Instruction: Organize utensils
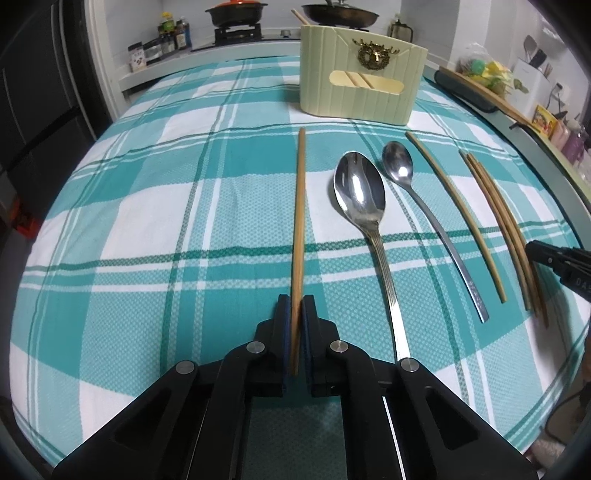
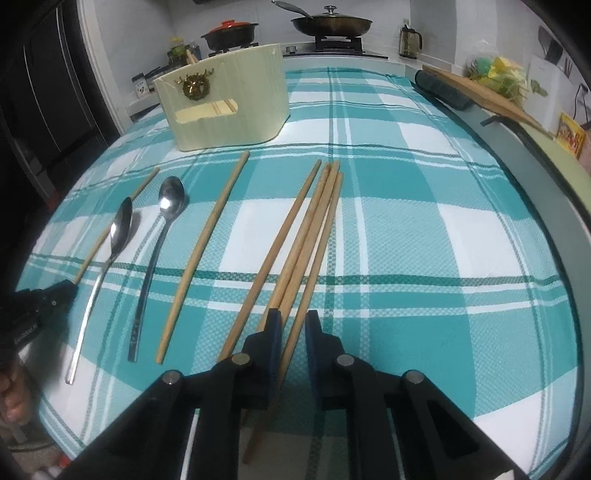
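My left gripper [image 1: 295, 306] is shut on a wooden chopstick [image 1: 299, 221] that points toward the cream utensil holder [image 1: 360, 86]. A large spoon [image 1: 360, 195], a small spoon [image 1: 399, 164], a single chopstick [image 1: 458, 214] and a bundle of chopsticks [image 1: 502, 225] lie to its right. My right gripper [image 2: 293, 328] is open over the near ends of the chopstick bundle [image 2: 314, 236], one chopstick lying between its fingers. The holder [image 2: 225, 107] stands at the far left in the right wrist view. The left gripper [image 2: 48, 299] shows at the left edge.
A teal plaid cloth [image 1: 147, 221] covers the table. A stove with two pans [image 1: 236, 14] stands behind. A dark roll and a wooden board [image 2: 480, 92] lie along the right edge, with jars and clutter beyond.
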`<state>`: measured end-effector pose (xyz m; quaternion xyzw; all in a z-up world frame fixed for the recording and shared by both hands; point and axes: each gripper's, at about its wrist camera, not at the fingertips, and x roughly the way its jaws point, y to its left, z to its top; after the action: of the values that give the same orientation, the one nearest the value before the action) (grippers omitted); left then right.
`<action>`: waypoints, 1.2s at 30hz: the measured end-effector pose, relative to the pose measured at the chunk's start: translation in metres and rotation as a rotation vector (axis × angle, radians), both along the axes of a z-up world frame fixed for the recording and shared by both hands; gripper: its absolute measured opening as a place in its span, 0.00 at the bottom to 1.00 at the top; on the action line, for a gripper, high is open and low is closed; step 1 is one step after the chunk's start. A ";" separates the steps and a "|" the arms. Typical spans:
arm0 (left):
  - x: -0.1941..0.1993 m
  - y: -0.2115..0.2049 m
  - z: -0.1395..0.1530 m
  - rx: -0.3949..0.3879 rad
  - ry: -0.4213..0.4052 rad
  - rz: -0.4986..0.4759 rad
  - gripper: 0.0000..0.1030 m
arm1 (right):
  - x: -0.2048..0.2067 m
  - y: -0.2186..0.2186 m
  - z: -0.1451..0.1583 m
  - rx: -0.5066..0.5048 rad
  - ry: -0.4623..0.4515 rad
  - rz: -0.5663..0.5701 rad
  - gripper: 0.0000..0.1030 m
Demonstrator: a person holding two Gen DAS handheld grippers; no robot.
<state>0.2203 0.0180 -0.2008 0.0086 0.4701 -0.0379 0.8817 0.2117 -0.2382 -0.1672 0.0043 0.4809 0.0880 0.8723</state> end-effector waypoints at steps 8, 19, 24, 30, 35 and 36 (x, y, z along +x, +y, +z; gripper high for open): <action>-0.021 0.002 0.001 -0.021 0.031 -0.032 0.04 | -0.020 -0.016 -0.001 -0.076 0.036 -0.043 0.07; -0.023 0.009 0.009 -0.073 0.065 -0.056 0.45 | -0.041 -0.026 0.004 -0.060 0.084 -0.006 0.20; -0.008 0.012 0.013 -0.065 0.071 -0.079 0.56 | -0.034 -0.027 0.006 -0.053 0.091 0.009 0.20; 0.023 0.007 0.004 -0.005 0.114 -0.128 0.56 | -0.012 -0.023 0.001 -0.081 0.120 0.058 0.20; 0.049 0.006 0.002 0.046 0.135 -0.162 0.49 | 0.014 -0.021 0.001 -0.092 0.151 0.092 0.20; 0.054 0.006 0.002 0.051 0.140 -0.170 0.49 | 0.020 -0.022 0.001 -0.101 0.155 0.098 0.20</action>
<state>0.2745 0.0239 -0.1988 0.0680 0.5292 -0.1011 0.8397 0.2319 -0.2598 -0.1659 -0.0562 0.5503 0.1055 0.8263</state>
